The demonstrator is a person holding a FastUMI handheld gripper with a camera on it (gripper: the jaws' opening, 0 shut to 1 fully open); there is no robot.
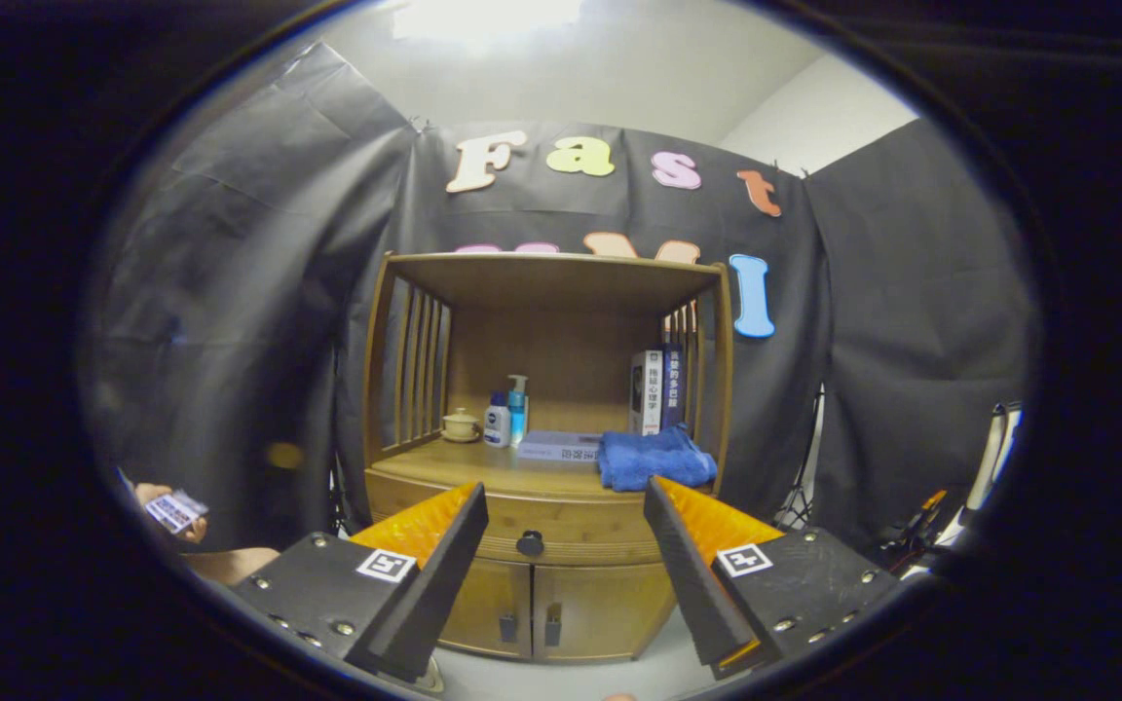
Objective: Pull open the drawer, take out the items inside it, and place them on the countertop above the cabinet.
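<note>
A wooden cabinet [425, 458] stands ahead against the booth's wall. Its drawer [580, 531] is closed, with a dark round knob [530, 543] in the middle of its front. My gripper [566, 497] is open, held some way short of the cabinet, and the knob shows between the two fingers, slightly below their tips. Nothing is between the fingers. The countertop [468, 467] above the drawer carries a folded blue towel [654, 458], a flat box [559, 446], two bottles [507, 414], a small lidded cup [461, 424] and upright books [656, 391].
Two closed lower doors [561, 608] sit under the drawer. A slatted side and a top shelf [551, 277] frame the countertop. A person's hand holding a small card [174, 510] is off to the left. Cables and equipment [921, 521] lie at the right.
</note>
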